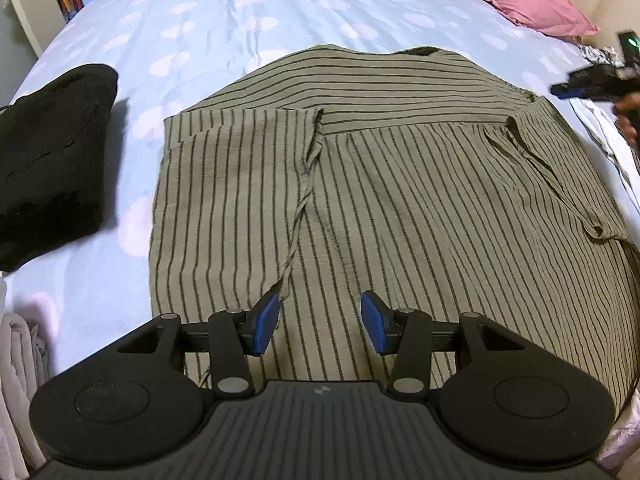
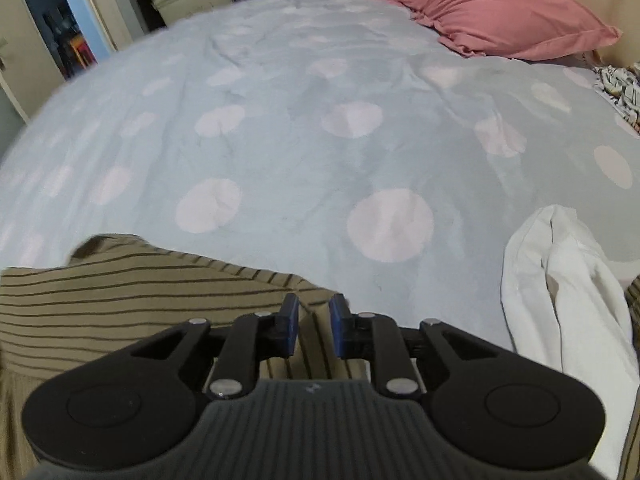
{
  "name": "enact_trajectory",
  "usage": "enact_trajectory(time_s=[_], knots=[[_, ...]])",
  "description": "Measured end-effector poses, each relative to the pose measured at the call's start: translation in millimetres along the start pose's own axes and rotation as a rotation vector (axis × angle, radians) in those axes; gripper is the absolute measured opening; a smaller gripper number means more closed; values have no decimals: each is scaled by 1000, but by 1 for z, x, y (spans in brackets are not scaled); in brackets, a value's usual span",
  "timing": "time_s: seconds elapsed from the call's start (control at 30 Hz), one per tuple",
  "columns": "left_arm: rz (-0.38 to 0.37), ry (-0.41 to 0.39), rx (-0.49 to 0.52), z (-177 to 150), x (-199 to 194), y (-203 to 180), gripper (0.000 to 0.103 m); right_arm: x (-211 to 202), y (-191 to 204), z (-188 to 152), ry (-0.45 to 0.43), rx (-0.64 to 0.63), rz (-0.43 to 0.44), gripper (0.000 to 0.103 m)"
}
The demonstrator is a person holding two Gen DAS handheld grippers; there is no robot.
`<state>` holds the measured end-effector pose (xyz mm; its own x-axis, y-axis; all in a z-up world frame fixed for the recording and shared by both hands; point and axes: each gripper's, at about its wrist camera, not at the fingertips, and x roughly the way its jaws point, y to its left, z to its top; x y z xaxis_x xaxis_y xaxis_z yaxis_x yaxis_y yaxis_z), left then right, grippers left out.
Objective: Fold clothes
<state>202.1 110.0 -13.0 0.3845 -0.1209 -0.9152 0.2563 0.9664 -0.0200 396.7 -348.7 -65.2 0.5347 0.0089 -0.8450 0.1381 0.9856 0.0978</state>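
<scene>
An olive shirt with dark stripes (image 1: 380, 184) lies flat on the bed, its left side folded in over the body. My left gripper (image 1: 319, 326) is open and empty above the shirt's near hem, by the folded edge. My right gripper (image 2: 314, 326) is partly open and empty over the shirt's far right edge (image 2: 120, 300). The right gripper also shows blurred at the right edge of the left wrist view (image 1: 592, 82).
The bed has a light blue cover with pale dots (image 2: 320, 120). A folded black garment (image 1: 52, 160) lies to the left. A pink pillow (image 2: 500, 12) sits at the head. A white garment (image 2: 560, 288) lies at right. Pale folded cloth (image 1: 20, 380) sits near left.
</scene>
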Motion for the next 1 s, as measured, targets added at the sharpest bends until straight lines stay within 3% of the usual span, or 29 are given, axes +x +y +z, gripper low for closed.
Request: enact_trajectory(time_s=[0.1,0.13,0.23,0.33,0.4,0.5,0.57,0.8,1.0], knots=[[-10,6,7,0,2,-2,43,19,13,7,73,-43,-76,34],[-11,10,11,0,3,-2,43,25,17,9,103,-59,-102,33],[-8,17,16,1,4,-2,43,41,25,10,155,-120,-132,4],[-8,13,15,3,2,-2,43,45,31,11,101,-192,-220,3],[-10,9,14,3,2,-1,43,50,33,11,58,-240,-231,3],[-9,4,17,4,1,-2,44,52,32,12,-9,-275,-238,11],[-8,4,20,4,1,-4,44,46,31,14,-35,-285,-258,30],[-4,-6,16,6,-1,-7,44,3,20,14,-55,-193,-149,30],[-3,-23,9,7,-6,-10,44,-35,24,-19,-42,-161,21,30]])
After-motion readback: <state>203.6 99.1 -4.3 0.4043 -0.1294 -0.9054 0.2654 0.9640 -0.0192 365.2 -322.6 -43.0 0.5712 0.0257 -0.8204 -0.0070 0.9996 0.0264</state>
